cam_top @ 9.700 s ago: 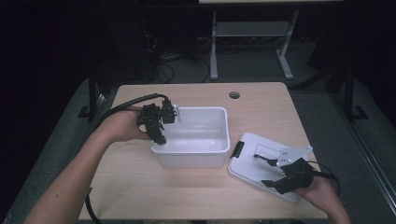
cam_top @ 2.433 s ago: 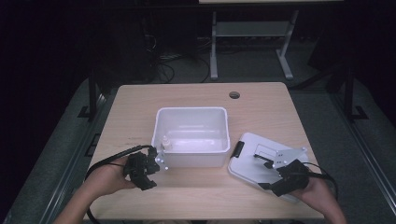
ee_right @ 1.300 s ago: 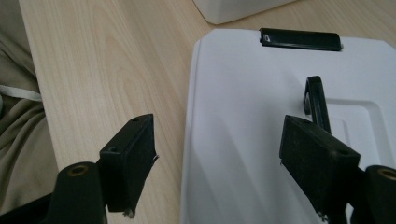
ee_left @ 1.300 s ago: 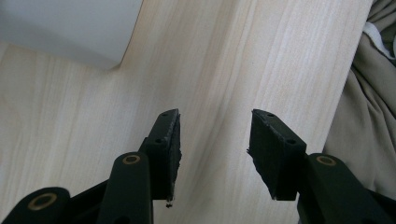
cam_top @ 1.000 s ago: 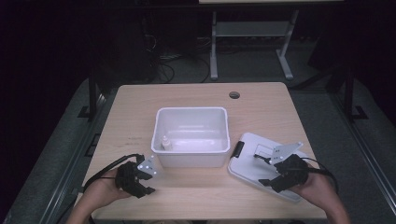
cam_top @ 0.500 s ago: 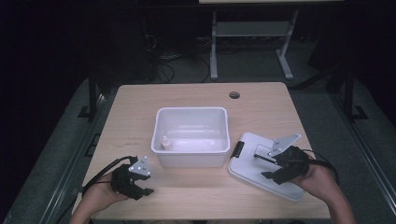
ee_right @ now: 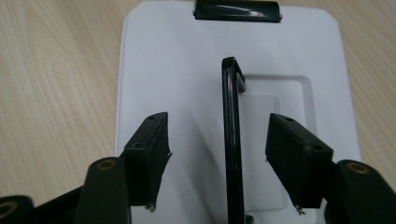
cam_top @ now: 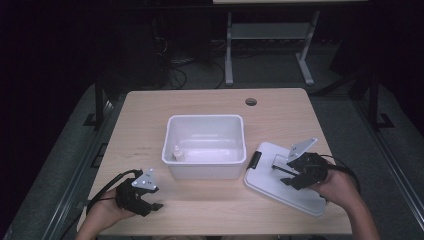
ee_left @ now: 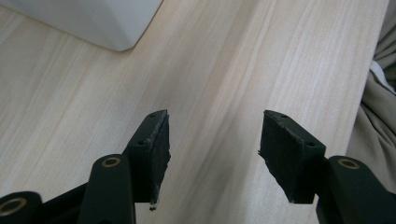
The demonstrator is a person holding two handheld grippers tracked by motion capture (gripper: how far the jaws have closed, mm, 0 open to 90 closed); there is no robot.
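We see the right gripper (cam_top: 283, 175) poised over the white lid (cam_top: 272, 186), which lies flat near the table's (cam_top: 150, 110) front right corner. Its jaws, which have just been closing, stand apart around the lid's raised black handle (ee_right: 230, 140) without pressing it. The handle sits off-centre between the pads, so we judge that one pad could meet it first and tip it flat or slide the lid toward the table's edge. The left gripper (cam_top: 156, 205) rests near the front left corner, its jaws parted and just been opening, with nothing between them. The white bin (cam_top: 206, 146) at the table's centre holds one small bottle (cam_top: 177, 153) in its front left corner.
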